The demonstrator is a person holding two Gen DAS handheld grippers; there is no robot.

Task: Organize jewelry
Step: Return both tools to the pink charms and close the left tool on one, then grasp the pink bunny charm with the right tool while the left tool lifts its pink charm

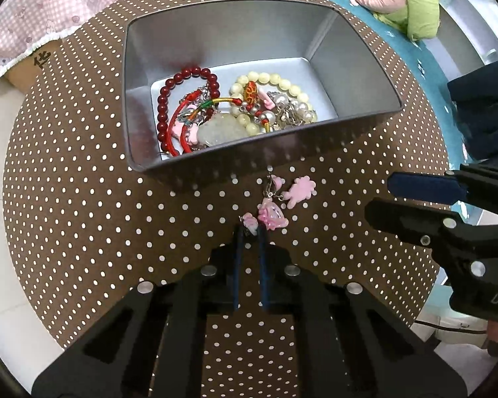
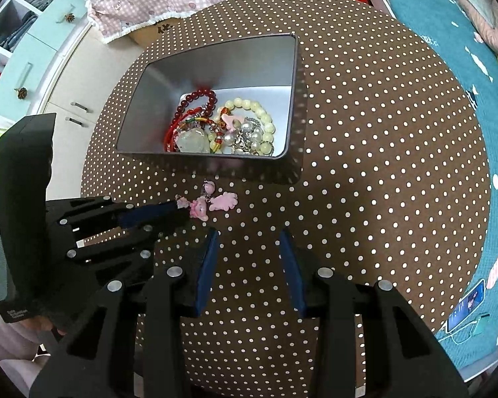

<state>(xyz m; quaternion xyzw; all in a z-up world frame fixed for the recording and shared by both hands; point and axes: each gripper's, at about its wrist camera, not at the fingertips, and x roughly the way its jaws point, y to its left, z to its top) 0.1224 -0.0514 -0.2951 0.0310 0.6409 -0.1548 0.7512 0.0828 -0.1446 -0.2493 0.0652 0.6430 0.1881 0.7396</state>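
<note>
One open metal tin [image 1: 355, 76] sits on one round dotted table [image 1: 83, 219]. Inside it lie two bead bracelets: one dark red [image 1: 164, 99] on the left, one pale yellow [image 1: 282, 83] on the right, along with one pale stone pendant [image 1: 219, 129] and a tangle of cords and pearls too mixed to count. On the near side of the tin lie four small pink charms [image 1: 298, 190] on one chain. Two grippers are in view.

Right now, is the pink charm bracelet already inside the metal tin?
No, the pink charm bracelet lies on the dotted tabletop in front of the metal tin, one end pinched by the left gripper.
</note>
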